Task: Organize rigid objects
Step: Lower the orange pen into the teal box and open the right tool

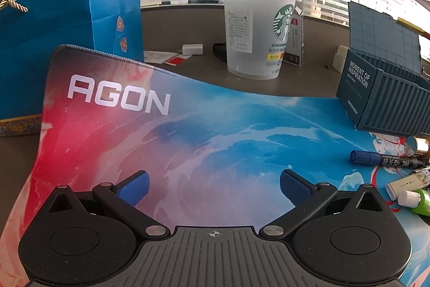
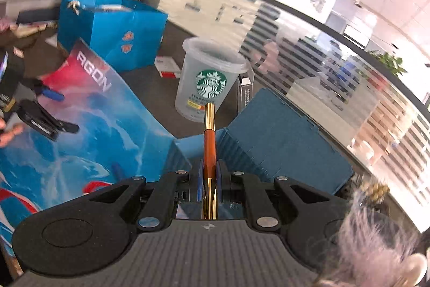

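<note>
Clamping a pen between its blue pads, the right gripper hangs above the blue box. The pen runs straight along the line of the fingers: its gold rear end sits low between the pads, near the gripper's body, its orange-brown barrel passes through the pinch, and its gold tip sticks out well beyond the fingertips, toward the clear cup. The pads press on the barrel from both sides with no gap showing. Under the pen the box stands open, its lid tilted up at the right, with the mat beneath its near end.

The left gripper rests low over the mat, its fingers spread wide apart with nothing between them. It is also seen from the right wrist at the far left, held by a hand.

From the left wrist, the box sits at the right edge of the mat. Just before it lie a blue-capped marker, a white tube and a green bottle, all well to the right of the open fingers. The cup stands beyond the mat on the grey desk, and a blue bag stands at the left.
</note>
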`<state>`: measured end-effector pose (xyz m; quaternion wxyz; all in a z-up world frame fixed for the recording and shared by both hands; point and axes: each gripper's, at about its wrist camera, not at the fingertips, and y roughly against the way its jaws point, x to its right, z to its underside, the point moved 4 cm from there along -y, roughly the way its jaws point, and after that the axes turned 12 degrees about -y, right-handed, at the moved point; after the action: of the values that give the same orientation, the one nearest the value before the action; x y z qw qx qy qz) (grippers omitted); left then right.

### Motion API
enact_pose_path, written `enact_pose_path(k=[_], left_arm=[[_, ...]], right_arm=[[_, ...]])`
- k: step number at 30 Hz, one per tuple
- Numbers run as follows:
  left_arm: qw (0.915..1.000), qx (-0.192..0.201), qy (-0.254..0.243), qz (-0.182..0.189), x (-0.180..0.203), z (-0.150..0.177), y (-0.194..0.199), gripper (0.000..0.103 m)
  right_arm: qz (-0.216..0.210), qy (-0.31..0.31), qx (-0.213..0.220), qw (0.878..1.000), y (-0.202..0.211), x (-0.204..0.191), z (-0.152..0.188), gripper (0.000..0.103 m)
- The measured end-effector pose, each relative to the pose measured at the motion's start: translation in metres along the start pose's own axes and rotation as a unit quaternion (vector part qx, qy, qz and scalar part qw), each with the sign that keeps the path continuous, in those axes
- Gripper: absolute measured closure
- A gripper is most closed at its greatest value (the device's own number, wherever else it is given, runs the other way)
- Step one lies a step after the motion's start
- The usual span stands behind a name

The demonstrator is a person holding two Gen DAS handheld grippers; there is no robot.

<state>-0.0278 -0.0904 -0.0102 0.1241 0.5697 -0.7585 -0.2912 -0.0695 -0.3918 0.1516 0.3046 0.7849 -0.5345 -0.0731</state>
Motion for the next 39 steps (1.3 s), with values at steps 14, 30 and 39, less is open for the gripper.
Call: enact_pose_path(k=[14, 30, 39], left_arm=[[0.9999, -0.011, 0.001, 0.006, 0.003, 0.0, -0.002, 0.0], [0.9998, -0.017, 0.007, 0.01, 0.001, 0.001, -0.006, 0.0], [0.9998, -0.017, 0.006, 0.009, 0.001, 0.001, -0.006, 0.0]], right_arm=[[-0.019, 0.069, -0.127, 0.989, -0.09, 0.047, 0.003, 0.093], [-0.051, 0.058, -0.188, 0.979, -0.145, 0.063, 0.018, 0.091], [-0.007, 0.036, -0.126, 0.991, -0.12, 0.07, 0.009, 0.072]])
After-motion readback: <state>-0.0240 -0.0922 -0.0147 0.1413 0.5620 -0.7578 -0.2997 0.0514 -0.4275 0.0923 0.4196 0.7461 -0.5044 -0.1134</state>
